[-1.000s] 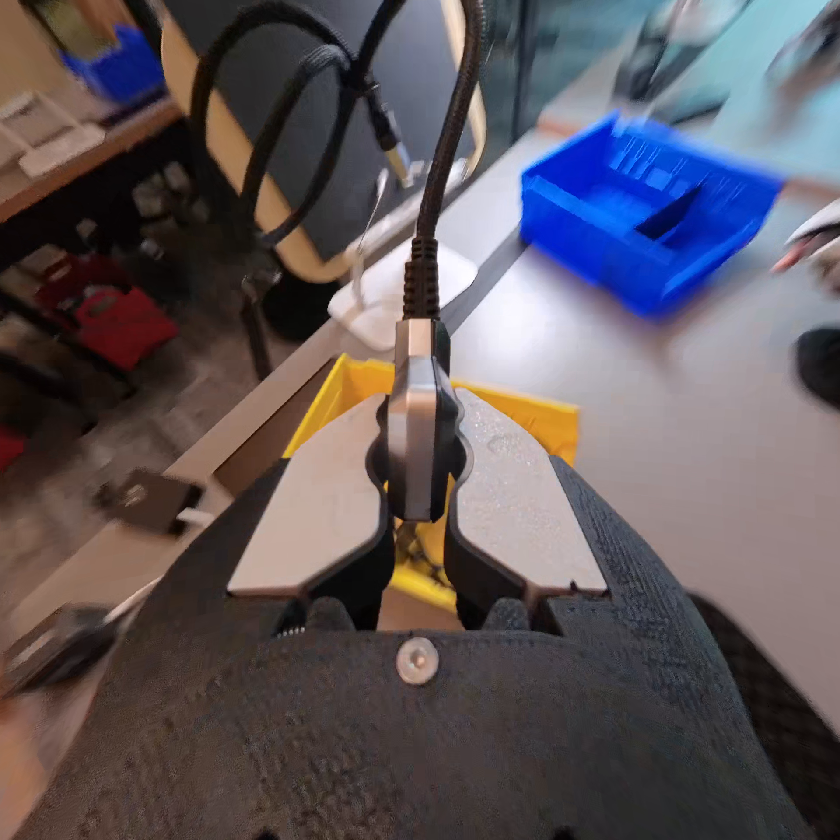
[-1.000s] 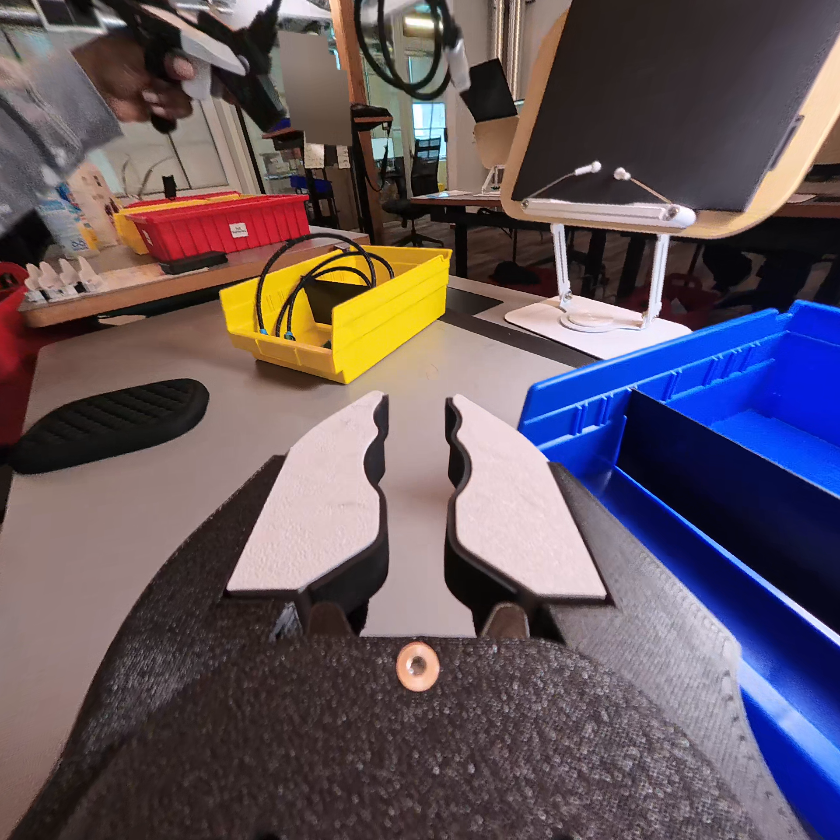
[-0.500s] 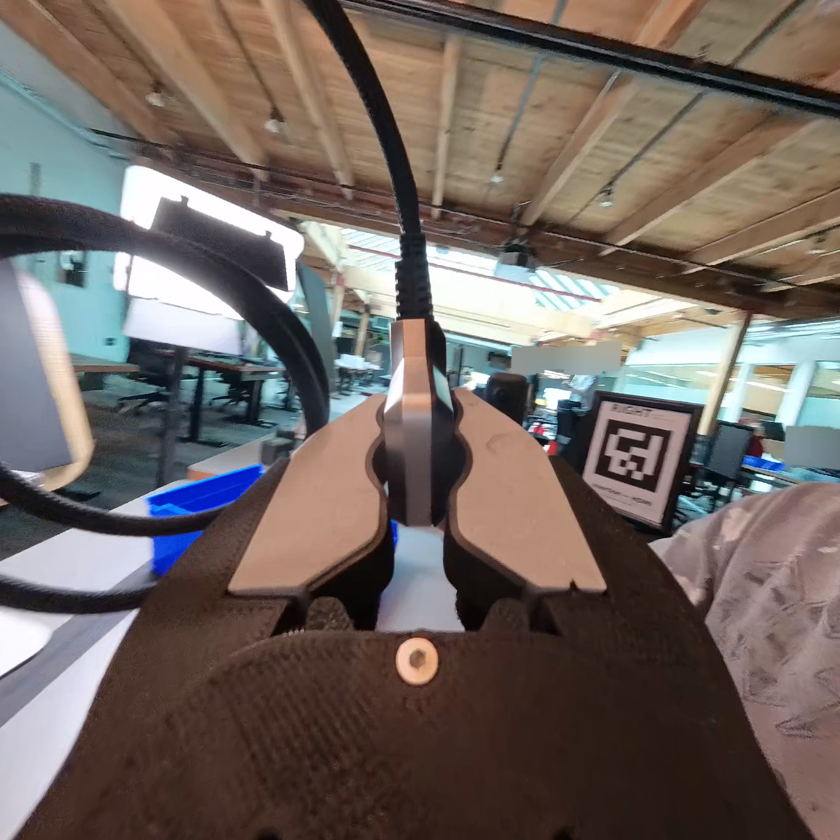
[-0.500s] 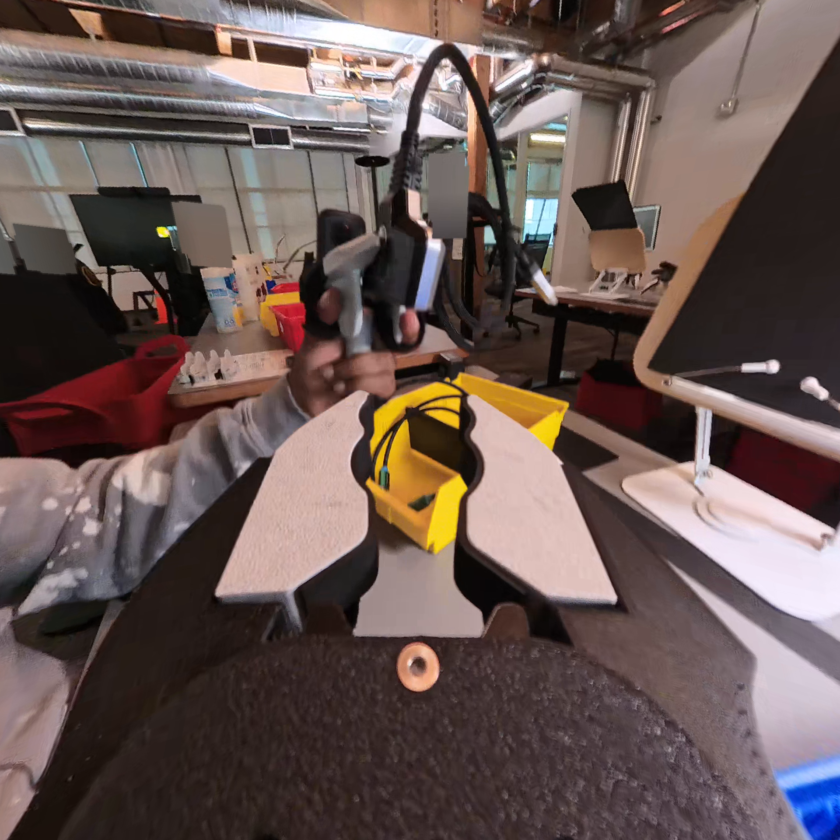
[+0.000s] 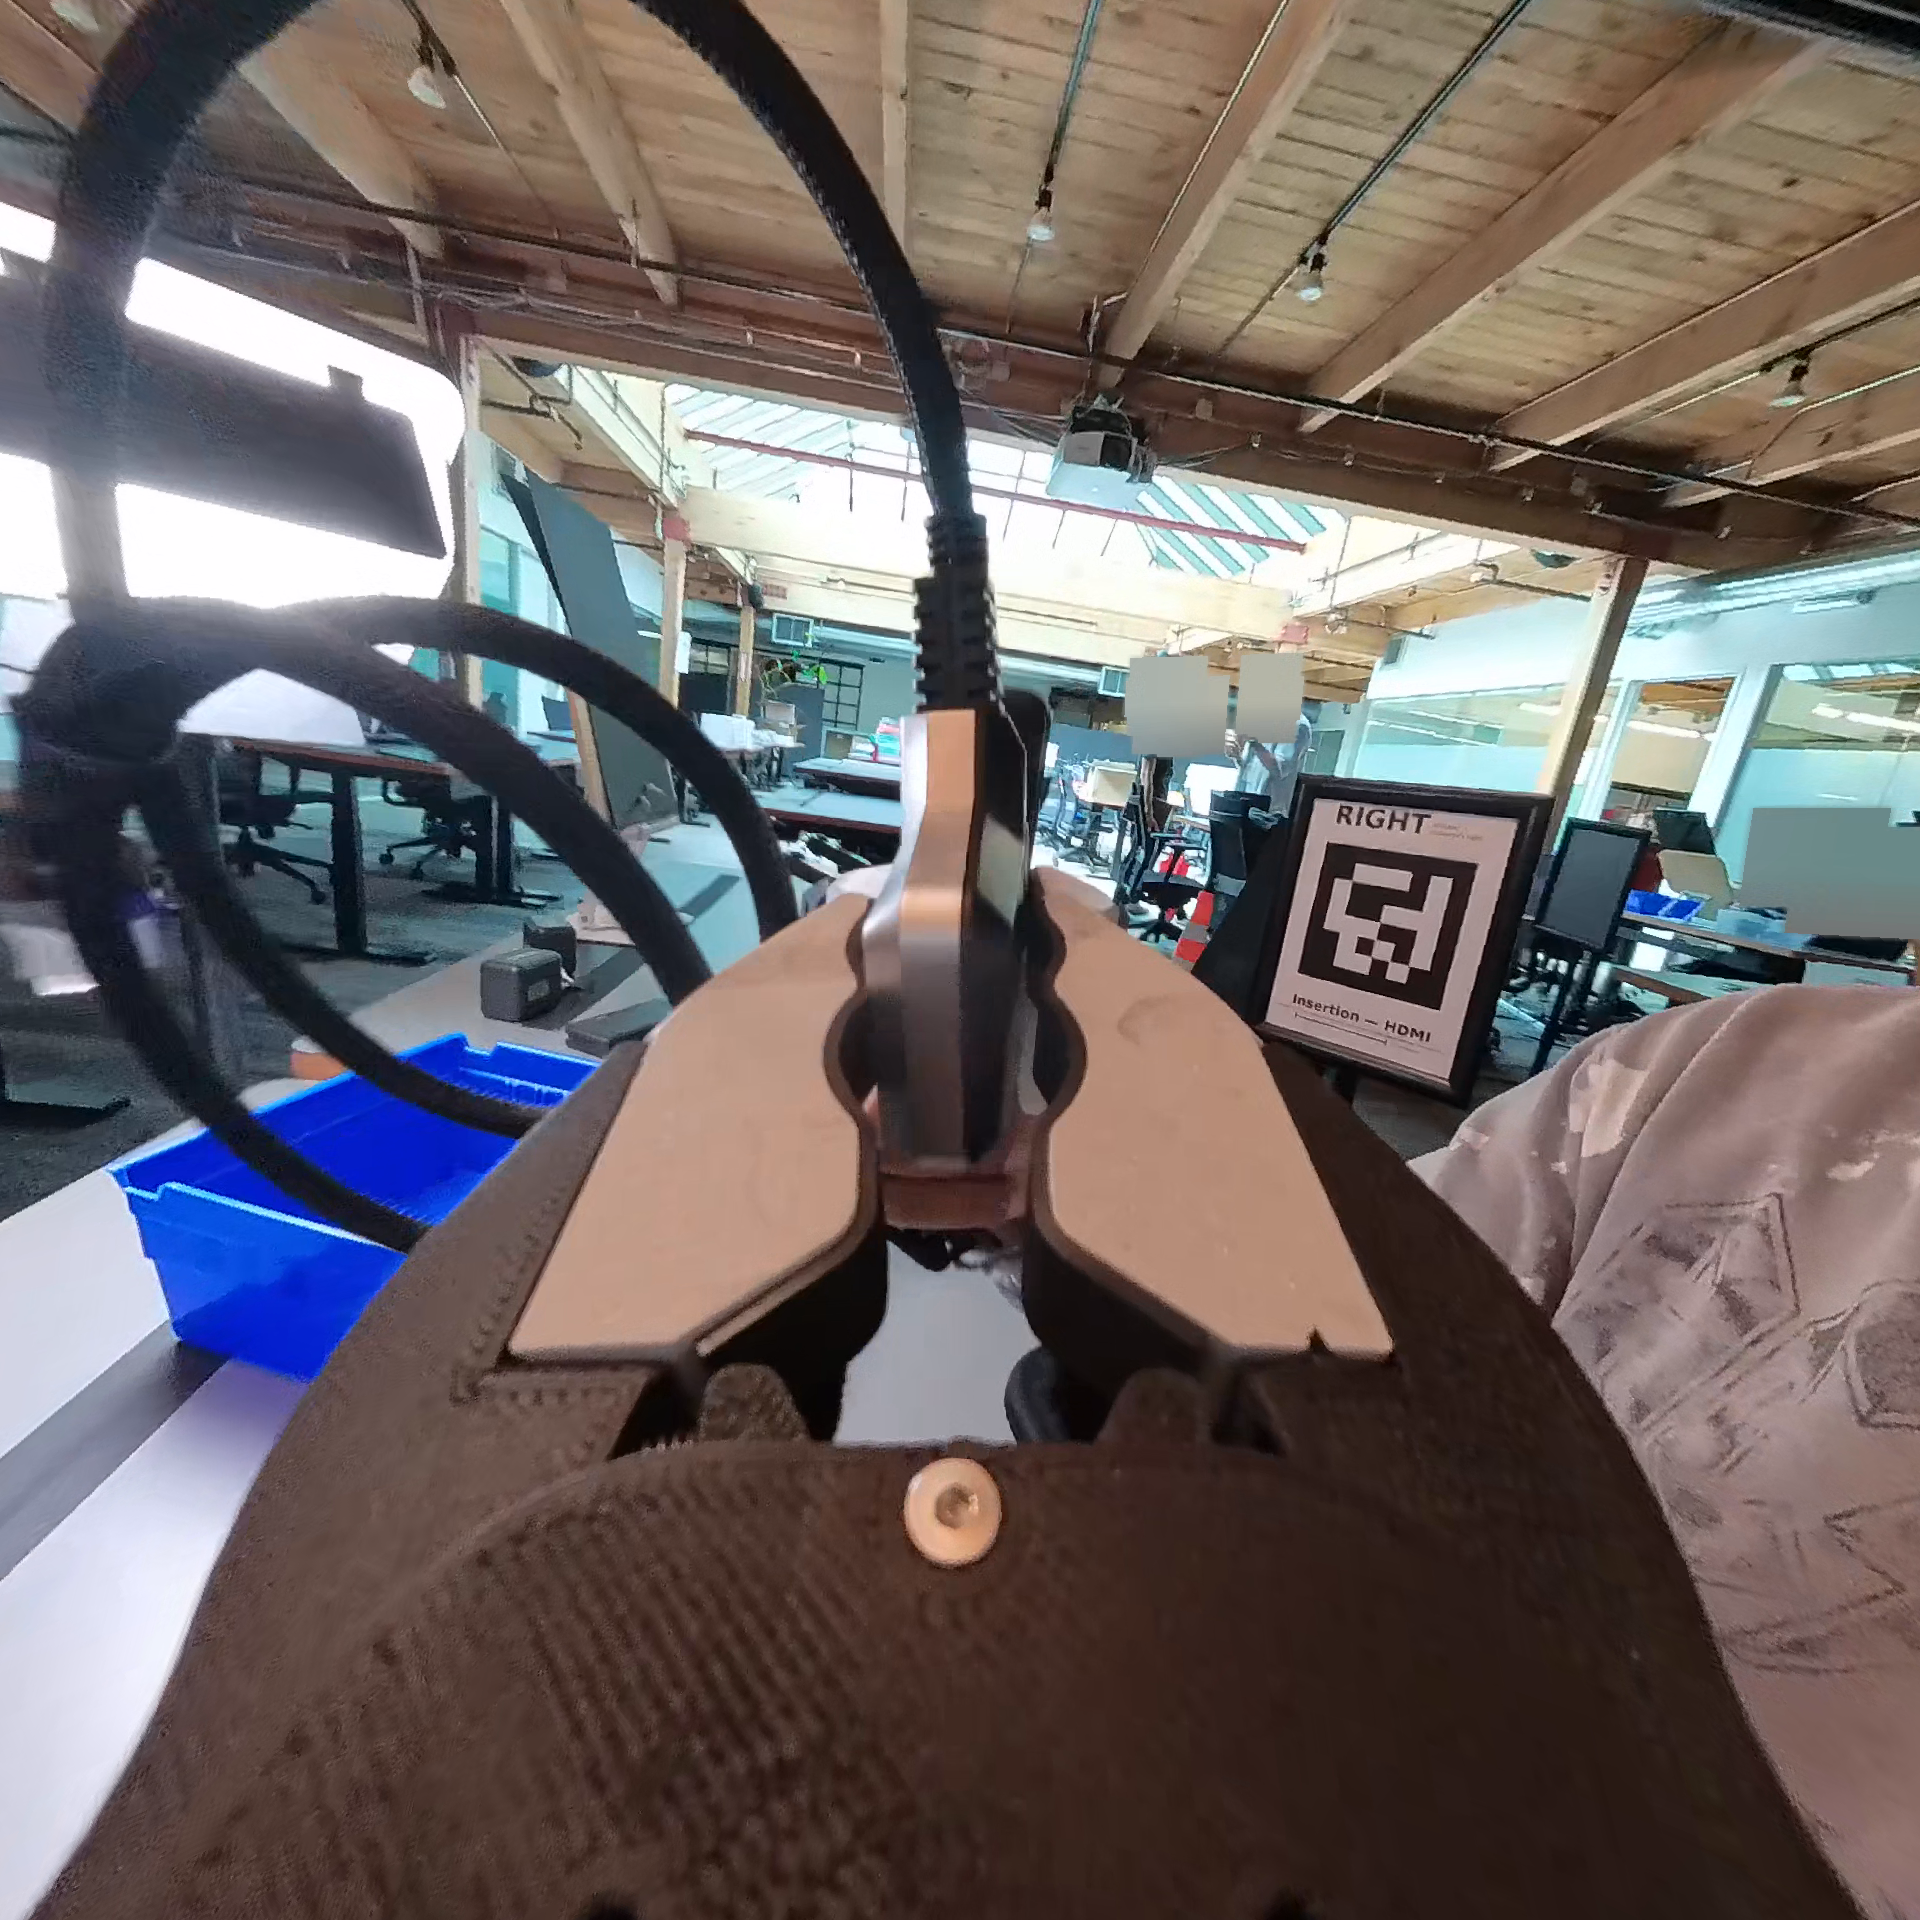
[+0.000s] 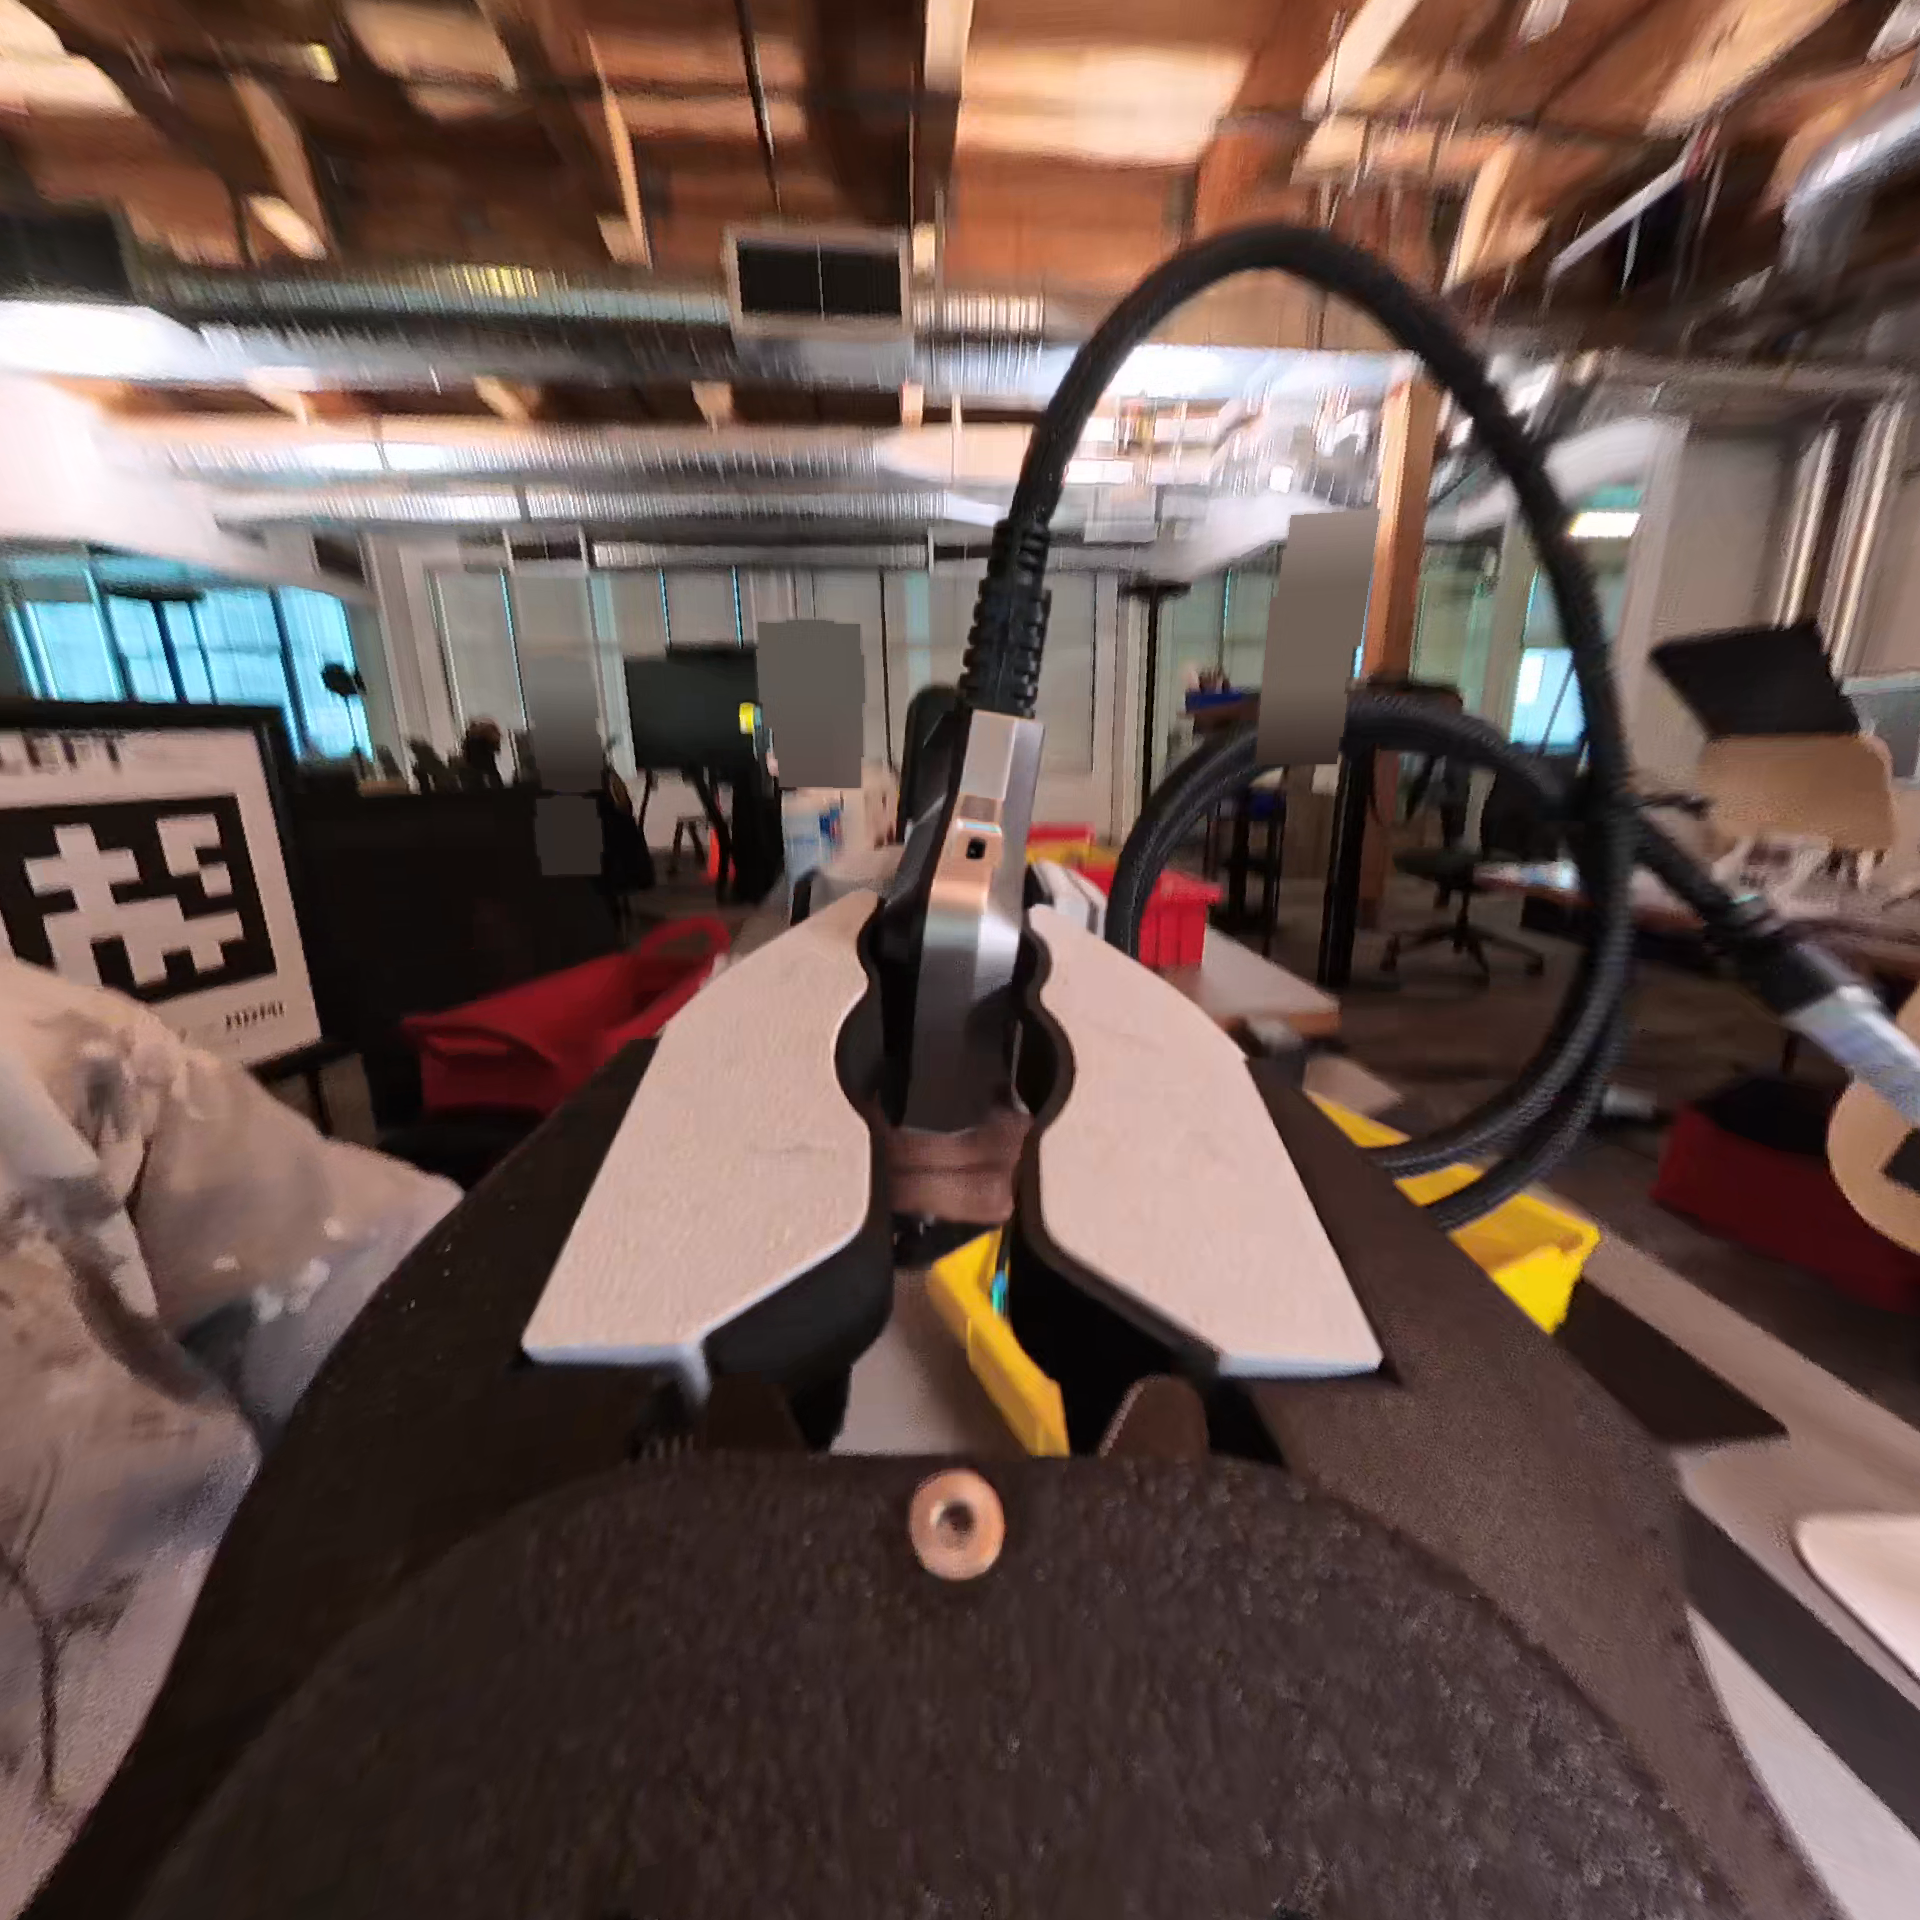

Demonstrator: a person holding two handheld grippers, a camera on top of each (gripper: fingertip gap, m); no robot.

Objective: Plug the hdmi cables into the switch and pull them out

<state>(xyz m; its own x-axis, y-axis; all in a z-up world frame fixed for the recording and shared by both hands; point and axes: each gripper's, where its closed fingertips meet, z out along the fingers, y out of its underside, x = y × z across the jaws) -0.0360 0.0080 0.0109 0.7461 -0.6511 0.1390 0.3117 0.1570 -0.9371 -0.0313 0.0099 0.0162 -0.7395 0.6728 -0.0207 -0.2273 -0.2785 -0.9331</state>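
Note:
A silver HDMI plug [image 5: 935,883] on a black braided cable [image 5: 904,312] stands upright between the fingers of my left gripper [image 5: 951,935], which is shut on it and held up in the air. In the right wrist view the same plug [image 6: 982,904] sits between the fingers of my right gripper [image 6: 951,935], which has closed on it from the opposite side. The cable [image 6: 1558,582] loops up and round to the right, and its other silver plug [image 6: 1839,1023] hangs free. The yellow bin [image 6: 1517,1247] lies below on the table; the switch is hidden.
A blue bin [image 5: 270,1247] stands on the grey table [image 5: 83,1558] at the left. A framed marker sign [image 5: 1392,914] stands behind, and another shows in the right wrist view [image 6: 135,894]. A person's pale sleeve [image 5: 1714,1299] is close by. A red bag [image 6: 561,1018] sits beyond.
My left gripper has lifted the plug from over the yellow bin and tilted up. My right gripper, open and empty over the table, rose to meet it and closed around the plug.

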